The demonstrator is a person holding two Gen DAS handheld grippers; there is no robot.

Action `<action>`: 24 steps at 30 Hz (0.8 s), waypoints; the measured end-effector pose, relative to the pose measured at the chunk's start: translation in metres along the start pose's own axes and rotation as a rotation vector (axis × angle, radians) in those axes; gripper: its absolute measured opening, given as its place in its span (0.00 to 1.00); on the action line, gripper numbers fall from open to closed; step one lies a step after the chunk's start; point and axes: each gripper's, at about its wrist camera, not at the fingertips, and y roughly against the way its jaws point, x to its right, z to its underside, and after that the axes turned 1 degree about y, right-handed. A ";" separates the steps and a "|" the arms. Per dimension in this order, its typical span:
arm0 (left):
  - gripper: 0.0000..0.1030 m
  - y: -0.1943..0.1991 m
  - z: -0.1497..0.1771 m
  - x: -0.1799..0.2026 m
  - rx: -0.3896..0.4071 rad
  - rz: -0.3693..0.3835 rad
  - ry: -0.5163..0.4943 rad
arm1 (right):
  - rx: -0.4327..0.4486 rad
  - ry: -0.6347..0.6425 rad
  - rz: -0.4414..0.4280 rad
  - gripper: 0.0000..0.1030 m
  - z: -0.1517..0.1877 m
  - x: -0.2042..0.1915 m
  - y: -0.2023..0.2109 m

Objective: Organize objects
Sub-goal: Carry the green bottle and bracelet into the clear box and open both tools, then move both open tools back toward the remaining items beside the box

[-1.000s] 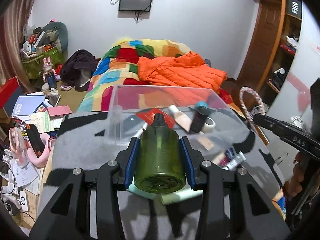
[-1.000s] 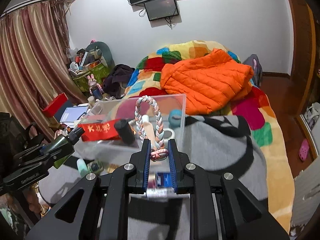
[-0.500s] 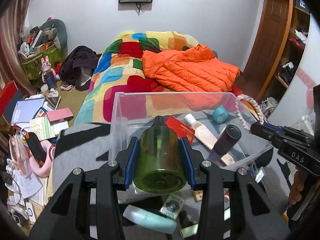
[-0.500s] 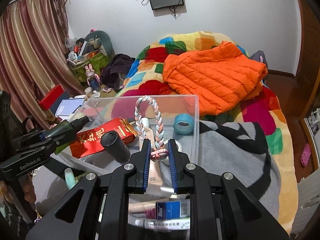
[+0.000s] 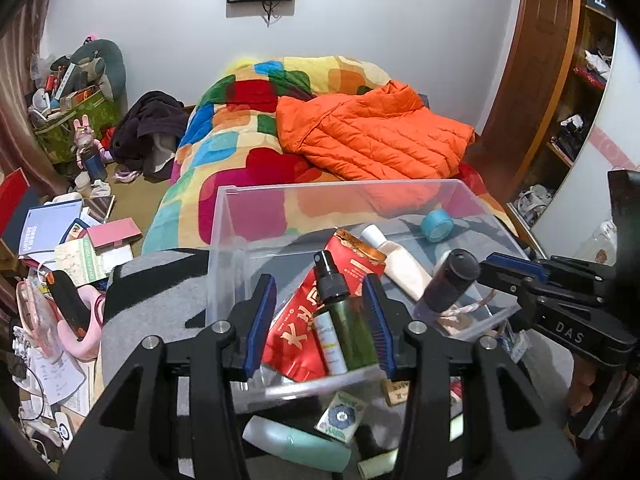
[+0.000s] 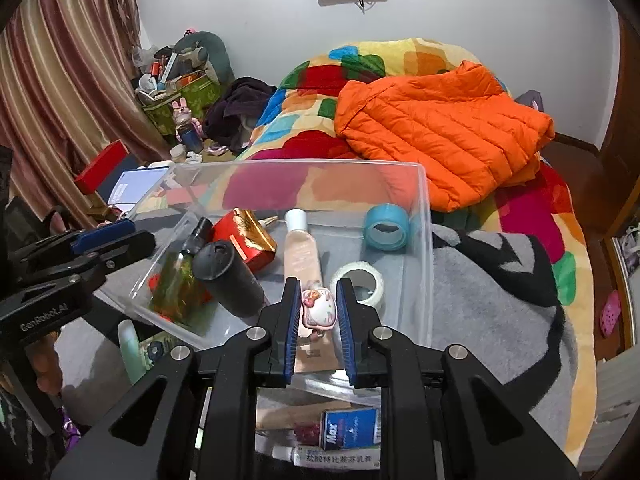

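A clear plastic bin stands on the grey blanket. My left gripper is open above its near edge; the green spray bottle lies loose in the bin on a red packet. My right gripper is open over the bin's near side, with a pink-and-white cat charm lying loose between its fingers. The bin also holds a black cylinder, a peach tube, a blue tape roll and a white tape roll.
Outside the bin on the blanket lie a mint tube, a small patterned packet, a blue box and an ointment tube. An orange jacket lies on the colourful quilt behind. Clutter covers the floor at the left.
Both grippers moved forward over the bin and opened. The left one let go of the green bottle, which now lies in the bin. The right one let go of the braided cord with its charm.
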 end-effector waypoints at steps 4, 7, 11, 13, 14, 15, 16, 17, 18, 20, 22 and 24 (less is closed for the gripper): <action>0.54 0.017 0.004 0.001 0.035 -0.013 -0.006 | 0.018 0.004 0.004 0.21 0.003 -0.001 0.013; 0.58 0.032 0.008 0.002 0.059 -0.022 -0.013 | 0.042 0.004 0.005 0.28 0.006 -0.001 0.027; 0.62 0.048 0.018 0.000 0.074 -0.024 -0.007 | 0.077 -0.001 -0.003 0.38 0.013 -0.001 0.047; 0.64 0.052 0.025 -0.001 0.075 -0.036 -0.011 | 0.092 0.012 0.002 0.40 0.017 -0.002 0.056; 0.65 0.053 0.028 -0.001 0.073 -0.042 -0.012 | 0.098 0.021 0.013 0.41 0.019 -0.003 0.059; 0.67 0.054 0.034 -0.001 0.066 -0.046 -0.013 | 0.105 0.030 0.028 0.42 0.022 -0.004 0.063; 0.69 0.053 0.037 -0.001 0.060 -0.046 -0.011 | 0.112 0.037 0.041 0.45 0.025 -0.004 0.067; 0.69 0.052 0.042 -0.002 0.048 -0.048 -0.009 | 0.115 0.039 0.048 0.48 0.027 -0.003 0.069; 0.69 0.050 0.047 -0.003 0.037 -0.053 -0.006 | 0.117 0.038 0.054 0.50 0.030 -0.002 0.071; 0.70 0.043 0.055 -0.005 0.011 -0.061 -0.004 | 0.112 0.030 0.067 0.52 0.037 0.001 0.073; 0.70 0.034 0.064 -0.008 -0.026 -0.057 0.009 | 0.093 0.019 0.080 0.52 0.045 0.006 0.071; 0.70 0.023 0.074 -0.012 -0.076 -0.047 0.033 | 0.066 0.006 0.087 0.52 0.053 0.012 0.067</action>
